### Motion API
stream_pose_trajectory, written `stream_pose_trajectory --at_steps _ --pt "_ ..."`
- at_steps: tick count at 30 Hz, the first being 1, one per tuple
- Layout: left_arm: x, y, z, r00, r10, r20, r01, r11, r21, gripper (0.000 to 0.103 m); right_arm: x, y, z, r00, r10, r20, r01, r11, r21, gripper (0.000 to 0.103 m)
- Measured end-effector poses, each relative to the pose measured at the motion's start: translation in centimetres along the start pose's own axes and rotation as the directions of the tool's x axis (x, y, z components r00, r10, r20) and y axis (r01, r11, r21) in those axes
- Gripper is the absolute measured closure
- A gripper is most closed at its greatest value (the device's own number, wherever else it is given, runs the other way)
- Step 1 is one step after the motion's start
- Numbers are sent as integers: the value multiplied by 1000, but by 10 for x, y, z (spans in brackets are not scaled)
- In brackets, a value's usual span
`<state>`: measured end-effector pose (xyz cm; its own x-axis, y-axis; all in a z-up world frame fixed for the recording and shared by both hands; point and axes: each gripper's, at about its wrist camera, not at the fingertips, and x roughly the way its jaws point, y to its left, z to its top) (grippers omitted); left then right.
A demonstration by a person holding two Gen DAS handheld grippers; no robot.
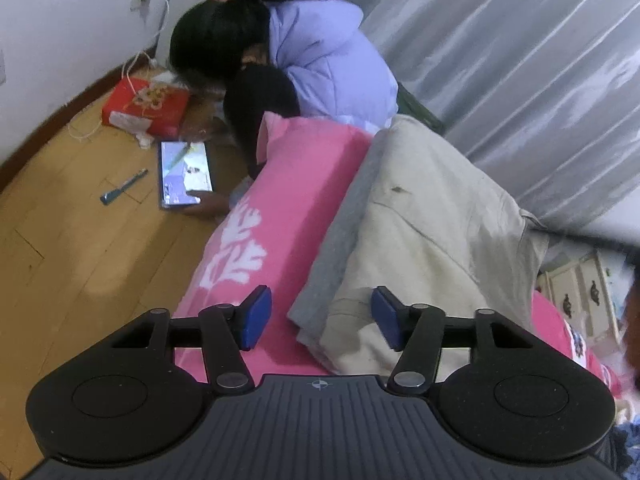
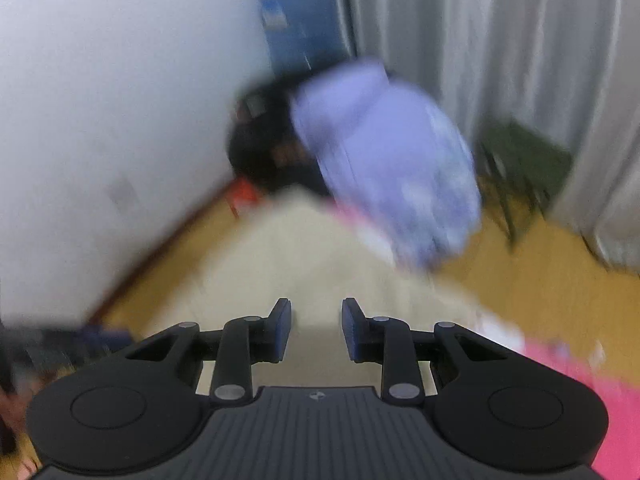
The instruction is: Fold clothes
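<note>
A: How are the tools set?

B: The left tool point(image 1: 322, 318) is held parted and empty, low in the frame, over the near corner of the folded beige garment point(image 1: 424, 232). The right tool point(image 2: 316, 330) is parted more narrowly; nothing is seen gripped, though that view is blurred.

A: And progress?

B: The garment is laid folded over a grey piece point(image 1: 336, 248) on the pink bed point(image 1: 296, 184), mid-frame. More folding may be left. No writing can be read.
</note>
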<state>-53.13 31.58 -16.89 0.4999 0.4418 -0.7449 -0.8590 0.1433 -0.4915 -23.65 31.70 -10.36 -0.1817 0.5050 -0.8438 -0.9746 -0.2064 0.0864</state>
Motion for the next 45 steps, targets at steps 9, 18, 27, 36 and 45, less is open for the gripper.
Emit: stream_pose_trajectory --at_steps 9,18,27,36,45 --pt "-12 -4 13 994 114 -1 -112 982 152 51 -1 18 -28 985 -171 -2 171 985 19 75" --pt "-6 -74 11 999 45 6 -43 887 459 49 -20 36 -74 989 -131 -67 139 981 134 75" --pt "-9 -107 26 998 55 30 -62 806 589 43 -45 11 -64 988 -154 11 145 948 282 73" --pt "38 -131 52 992 83 -91 -20 838 545 42 -27 -21 -61 994 -107 35 94 963 251 73" --pt "94 -162 77 984 137 -116 -63 867 494 35 28 -87 -9 995 -40 90 1 920 393 83"
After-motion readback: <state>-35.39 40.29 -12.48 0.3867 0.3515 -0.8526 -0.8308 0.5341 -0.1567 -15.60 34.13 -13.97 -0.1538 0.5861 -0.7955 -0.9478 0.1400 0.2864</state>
